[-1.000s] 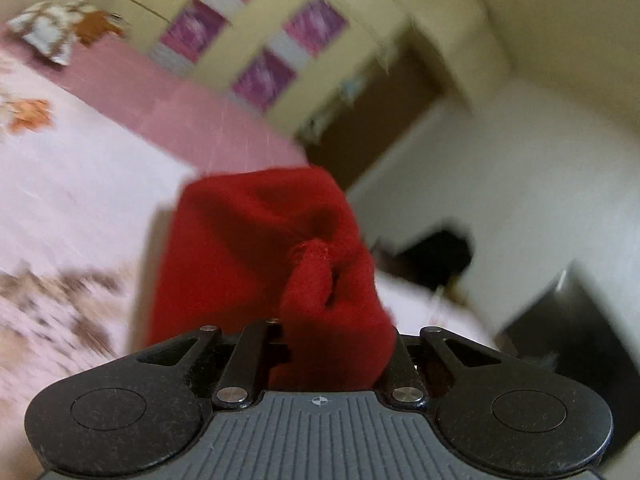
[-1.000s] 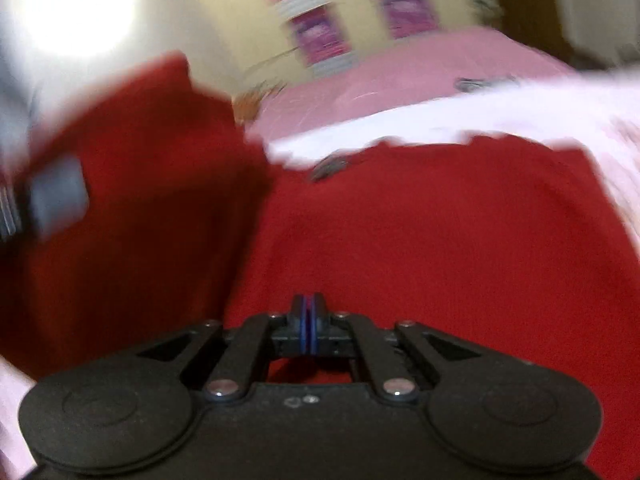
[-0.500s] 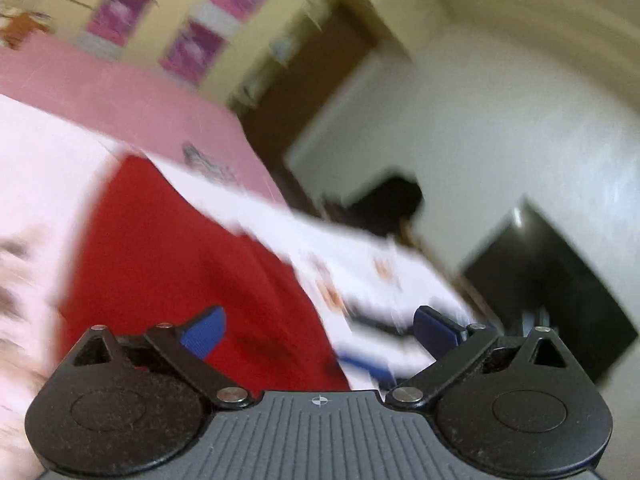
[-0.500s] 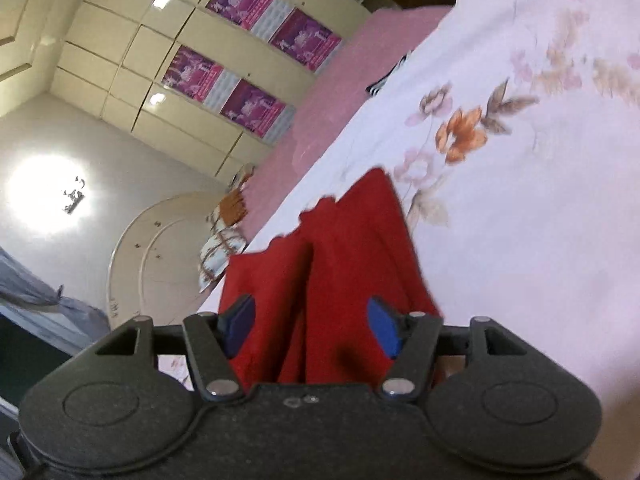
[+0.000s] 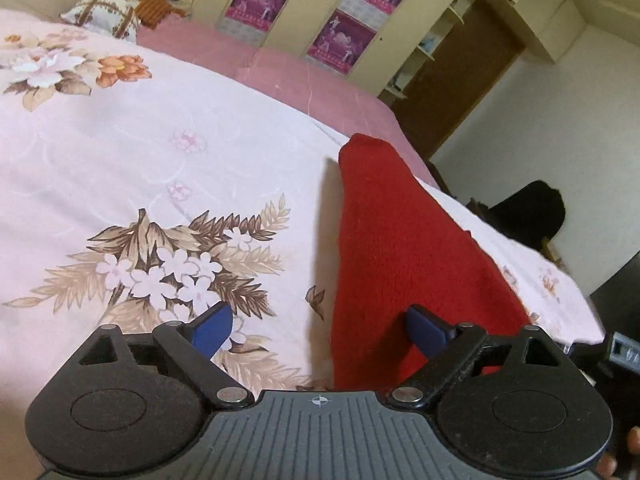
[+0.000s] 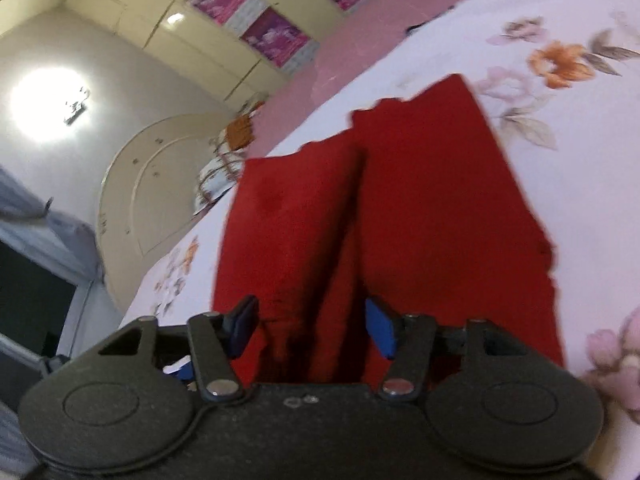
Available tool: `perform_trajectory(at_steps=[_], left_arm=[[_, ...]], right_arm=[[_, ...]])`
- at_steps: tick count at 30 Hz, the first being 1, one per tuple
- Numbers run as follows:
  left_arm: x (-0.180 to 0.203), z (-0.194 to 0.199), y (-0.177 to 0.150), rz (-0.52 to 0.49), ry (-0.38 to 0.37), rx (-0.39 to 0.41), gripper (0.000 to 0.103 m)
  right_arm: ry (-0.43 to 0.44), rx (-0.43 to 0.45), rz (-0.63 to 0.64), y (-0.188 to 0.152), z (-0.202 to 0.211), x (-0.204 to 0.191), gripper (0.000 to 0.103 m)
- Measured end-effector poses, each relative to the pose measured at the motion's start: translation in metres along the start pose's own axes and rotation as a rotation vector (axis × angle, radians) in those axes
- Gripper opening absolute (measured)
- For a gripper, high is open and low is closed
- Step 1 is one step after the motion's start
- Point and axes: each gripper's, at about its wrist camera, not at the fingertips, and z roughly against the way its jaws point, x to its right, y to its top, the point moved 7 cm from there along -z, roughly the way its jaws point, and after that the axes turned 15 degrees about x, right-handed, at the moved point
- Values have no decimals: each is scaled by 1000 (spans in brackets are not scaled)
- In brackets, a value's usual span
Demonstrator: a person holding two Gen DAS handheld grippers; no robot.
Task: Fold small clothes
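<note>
1. Left wrist view: the bed point(image 5: 120, 152) fills most of the picture, spread with a pale pink floral sheet, and a plain pink cover point(image 5: 280, 76) lies along its far side.
2. Behind the bed stands a cream wardrobe point(image 5: 400, 40) with purple posters on its doors; a brown door point(image 5: 460, 92) is to its right.
3. The red garment point(image 5: 392, 248) lies on the sheet near the bed's right edge, folded into a long strip that narrows away from the camera. In the right wrist view the same red garment point(image 6: 400, 208) shows two layers side by side with a dark crease running between them.
4. A patterned pillow point(image 5: 100, 16) rests at the far left corner of the bed.
5. The left gripper point(image 5: 320, 328) stands wide, its jaws having just eased in a little; the blue left pad is over the floral print, the right pad over the cloth's near end, and nothing is pinched.
6. The right gripper point(image 6: 310, 328) is about half spread, jaws just closing somewhat, hanging over the garment's near end with the crease between the pads; the pads do not press the cloth.
7. A fingertip point(image 5: 634, 440) shows at the lower right corner.
</note>
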Motion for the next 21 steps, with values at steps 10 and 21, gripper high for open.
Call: perform_trajectory(at_steps=[10, 21], left_arm=[[7, -12, 14, -49, 13, 11, 93], [31, -17, 24, -75, -51, 25, 72]], right_arm=[[-79, 30, 255, 5, -25, -25, 30], [-110, 77, 570, 8, -26, -52, 14]])
